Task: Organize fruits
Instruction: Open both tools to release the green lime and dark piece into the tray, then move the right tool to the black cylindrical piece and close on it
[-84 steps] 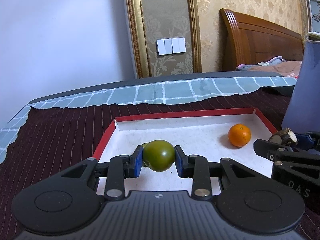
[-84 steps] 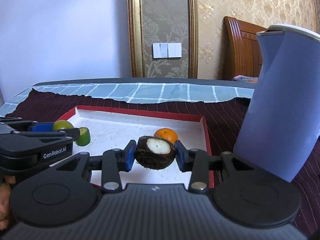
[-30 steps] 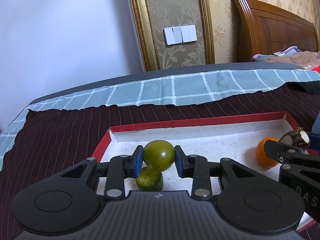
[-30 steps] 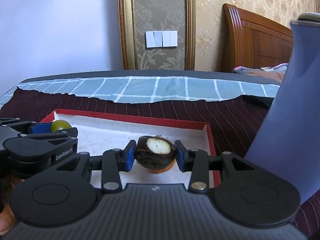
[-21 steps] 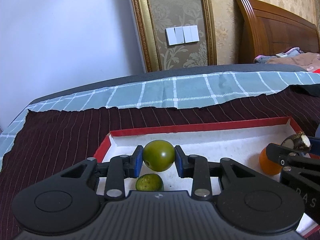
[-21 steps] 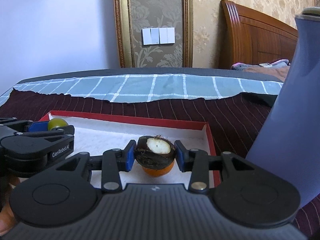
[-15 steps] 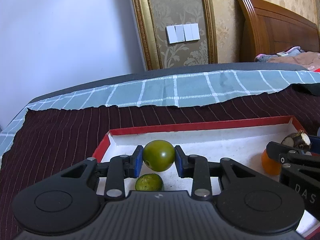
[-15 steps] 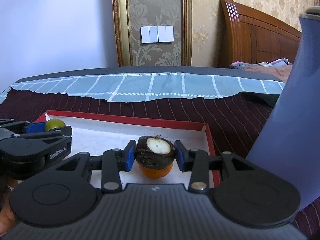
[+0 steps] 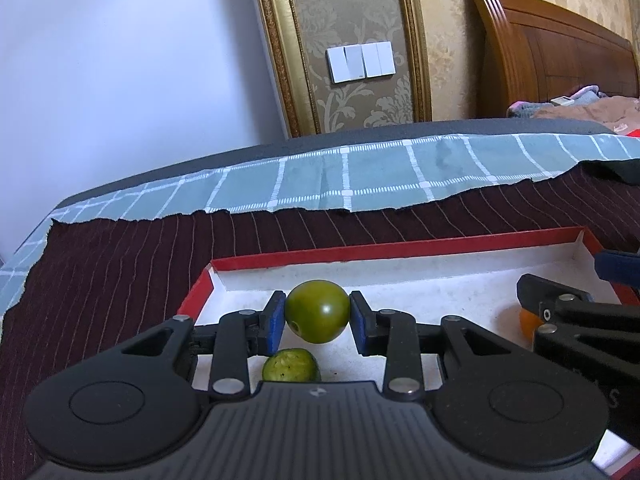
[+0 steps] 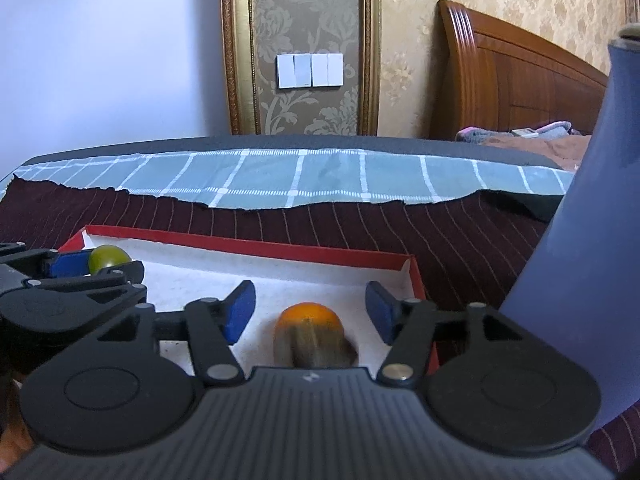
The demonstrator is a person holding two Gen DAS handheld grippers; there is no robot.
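Change since earlier frame: right gripper (image 10: 306, 312) jaws are opening; the dark fruit (image 10: 316, 350) clamped between the pads half a second ago now shows as a blurred streak low centre, apart from both pads
Right gripper state: wide, holding nothing
Dark fruit location: dropping into the red-rimmed tray (image 10: 280, 249), just in front of the orange (image 10: 310, 316) at lower centre
Left gripper state: left gripper (image 9: 317, 317) narrow, pads pressed on the green fruit (image 9: 317, 312) as before, centre frame
Second green fruit: second green fruit (image 9: 291, 365) lies on the tray floor directly below the held one
Task meaning: judged, one fruit is released into the tray; the green fruit is not yet placed
Risk: judged, the dark fruit may roll against the orange
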